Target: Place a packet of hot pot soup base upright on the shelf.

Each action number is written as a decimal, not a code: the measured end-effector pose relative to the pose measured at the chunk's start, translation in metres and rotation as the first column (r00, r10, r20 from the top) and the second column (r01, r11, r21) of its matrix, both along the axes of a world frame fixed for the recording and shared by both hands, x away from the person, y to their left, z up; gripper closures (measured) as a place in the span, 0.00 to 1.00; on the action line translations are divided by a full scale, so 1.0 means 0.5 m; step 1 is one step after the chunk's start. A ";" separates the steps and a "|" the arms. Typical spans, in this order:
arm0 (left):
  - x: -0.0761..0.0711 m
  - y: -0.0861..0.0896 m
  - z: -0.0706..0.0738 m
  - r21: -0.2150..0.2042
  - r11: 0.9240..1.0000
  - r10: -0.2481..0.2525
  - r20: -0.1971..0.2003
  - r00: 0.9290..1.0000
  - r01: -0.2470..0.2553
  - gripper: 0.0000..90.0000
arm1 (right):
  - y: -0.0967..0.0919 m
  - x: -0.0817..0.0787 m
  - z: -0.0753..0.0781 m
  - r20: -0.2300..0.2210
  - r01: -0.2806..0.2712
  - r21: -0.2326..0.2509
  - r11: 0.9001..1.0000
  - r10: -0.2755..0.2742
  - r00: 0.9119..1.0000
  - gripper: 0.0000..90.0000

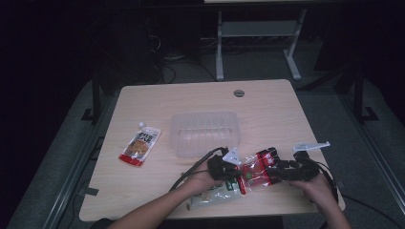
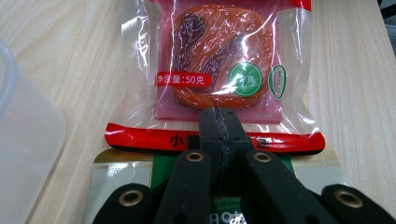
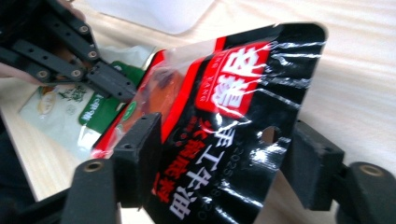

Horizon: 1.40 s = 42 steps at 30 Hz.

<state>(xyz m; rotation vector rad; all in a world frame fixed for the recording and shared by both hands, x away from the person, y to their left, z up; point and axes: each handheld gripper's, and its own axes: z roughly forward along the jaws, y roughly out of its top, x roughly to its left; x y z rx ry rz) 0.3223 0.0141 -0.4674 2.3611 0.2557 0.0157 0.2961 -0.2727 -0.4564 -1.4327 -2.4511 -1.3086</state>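
We see the left claw (image 2: 218,122) pinched shut on one end of the red-and-black clear plastic snack packet (image 1: 255,171); its long axis runs straight to the right claw (image 3: 224,154), wide astride the far end.

The high view looks forward and down from above the near edge of the table (image 1: 267,102), far enough back to take in its whole top. The left gripper view sits close behind its closed jaws, facing the red snack packet (image 2: 219,70) at frame centre. The right gripper view looks from the opposite end, very near. All three share that packet and the green packet (image 3: 70,109) beneath.
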 end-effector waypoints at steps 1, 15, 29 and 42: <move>0.001 0.001 0.000 0.000 1.000 -0.001 -0.003 1.000 0.001 1.00 | 0.001 0.000 -0.001 -0.011 -0.003 0.003 1.000 0.003 1.000 0.38; 0.003 0.002 -0.001 -0.009 1.000 -0.002 -0.011 1.000 0.002 1.00 | 0.002 0.005 0.019 0.052 -0.021 0.029 0.999 0.020 0.998 0.76; 0.005 0.003 -0.002 -0.012 1.000 -0.012 -0.002 1.000 0.012 1.00 | 0.010 0.012 0.037 0.065 -0.056 0.022 0.998 0.055 0.996 0.99; 0.006 0.005 -0.003 -0.028 1.000 -0.007 -0.026 1.000 0.006 1.00 | 0.020 0.005 0.054 0.092 -0.088 0.055 0.995 0.083 0.992 1.00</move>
